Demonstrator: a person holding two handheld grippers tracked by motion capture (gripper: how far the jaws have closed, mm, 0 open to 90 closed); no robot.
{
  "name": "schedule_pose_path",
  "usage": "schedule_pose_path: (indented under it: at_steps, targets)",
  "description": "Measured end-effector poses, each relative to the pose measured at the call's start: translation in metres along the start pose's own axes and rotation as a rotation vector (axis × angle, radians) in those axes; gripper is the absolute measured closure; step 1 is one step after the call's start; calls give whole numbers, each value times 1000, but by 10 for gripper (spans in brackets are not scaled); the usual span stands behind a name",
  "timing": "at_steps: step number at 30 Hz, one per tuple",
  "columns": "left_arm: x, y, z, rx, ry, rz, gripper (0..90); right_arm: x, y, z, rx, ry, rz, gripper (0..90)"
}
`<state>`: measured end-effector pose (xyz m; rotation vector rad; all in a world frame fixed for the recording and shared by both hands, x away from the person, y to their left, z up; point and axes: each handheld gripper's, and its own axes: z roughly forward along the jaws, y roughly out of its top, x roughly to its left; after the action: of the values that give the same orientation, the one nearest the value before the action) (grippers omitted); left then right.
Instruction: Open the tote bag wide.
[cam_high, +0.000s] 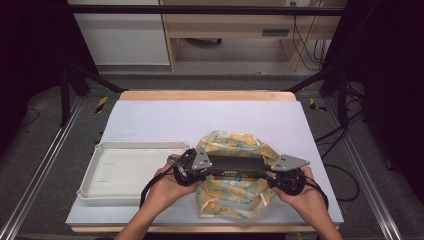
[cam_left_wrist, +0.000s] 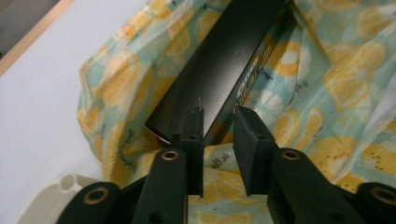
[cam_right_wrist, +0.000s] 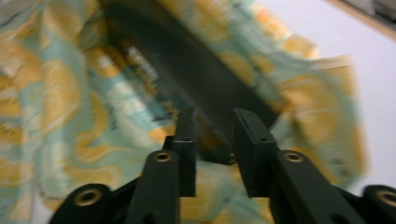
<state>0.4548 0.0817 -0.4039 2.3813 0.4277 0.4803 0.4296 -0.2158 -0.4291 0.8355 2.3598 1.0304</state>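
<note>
A long black rectangular box (cam_high: 235, 165) is lying crosswise on a lemon-printed teal cloth bag (cam_high: 235, 192) at the near middle of the white table (cam_high: 200, 117). Its left end is clamped in the narrow-set left gripper (cam_left_wrist: 218, 116), its right end in the right gripper (cam_right_wrist: 215, 123). A white plastic tray (cam_high: 120, 172) is seen just left.

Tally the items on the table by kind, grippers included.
Black box: 1
Lemon-print cloth bag: 1
White tray: 1
Hand-held grippers: 2, the left gripper and the right gripper, one at each end of the box
Total: 5
</note>
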Motion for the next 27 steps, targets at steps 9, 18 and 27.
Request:
schedule_pose_path:
  at_steps: [9, 18, 27]
  targets:
    - [-16, -19, 26, 101, -19, -15, 898, 13, -14, 17, 89, 52, -21, 849]
    - [-21, -32, 38, 203, 2, 2, 896, 4, -31, 26, 189, 23, 31, 887]
    - [-19, -35, 41, 201, -10, -11, 898, -1, -22, 6, 67, 0, 21, 893]
